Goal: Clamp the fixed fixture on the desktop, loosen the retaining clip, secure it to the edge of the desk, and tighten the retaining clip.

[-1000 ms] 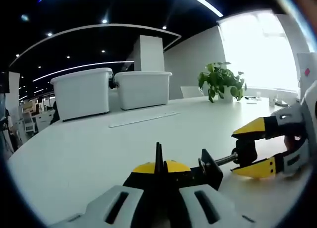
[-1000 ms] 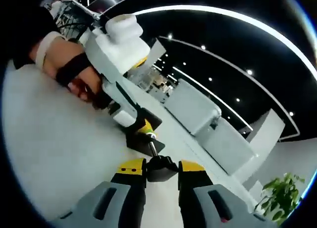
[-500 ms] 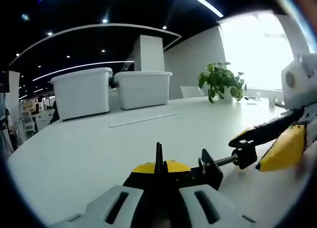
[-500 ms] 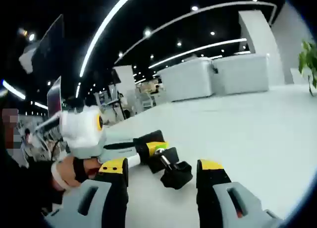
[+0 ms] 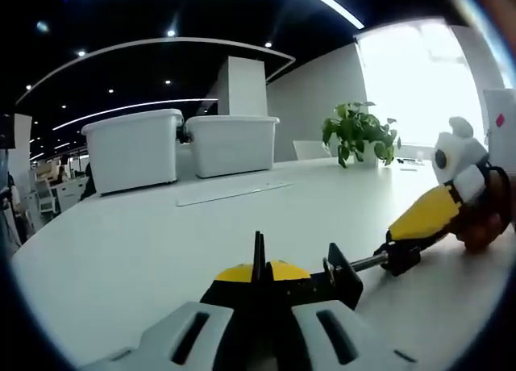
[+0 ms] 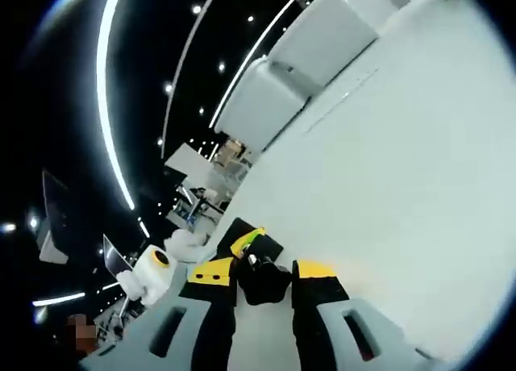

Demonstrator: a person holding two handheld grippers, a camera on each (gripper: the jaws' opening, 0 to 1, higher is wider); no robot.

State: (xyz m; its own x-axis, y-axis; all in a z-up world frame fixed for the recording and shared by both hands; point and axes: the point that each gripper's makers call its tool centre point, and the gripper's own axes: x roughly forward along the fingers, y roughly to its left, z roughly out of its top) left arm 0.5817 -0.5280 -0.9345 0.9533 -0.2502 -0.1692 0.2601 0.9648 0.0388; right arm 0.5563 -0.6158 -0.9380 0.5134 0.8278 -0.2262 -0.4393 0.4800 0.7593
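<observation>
I have the big white worktop (image 5: 145,242) spread under both hands, bare around the job. Out at eleven o'clock in the left gripper view sit two white storage bins (image 5: 181,147), a potted plant (image 5: 359,131) at one o'clock and a pale flat strip (image 5: 234,193) lying between them and me — all well apart from the work, nothing blocking.

My left hand-held gripper (image 5: 260,284) is clenched on the fixed fixture (image 5: 322,281), a black clamp body resting on the worktop just in front of the jaws. It looks like rigid metal or hard plastic, compact, probably with some weight; I judge it won't flex, but its smooth faces could slip if I ease off.

From the clamp a bare threaded screw (image 5: 367,261) runs toward three o'clock and ends in the retaining clip's black knob (image 5: 401,256). My right hand-held gripper (image 6: 264,276) is closed around that knob, yellow pads on either side, seen at six o'clock in the right gripper view, with the left gripper's jaws and body just beyond at nine o'clock.

The knob is small and rounded, so I'd expect it to slide in the pads under twist; squeezing square across it looks best. The thin screw is the weak part: I'd turn on axis, not lever sideways.
</observation>
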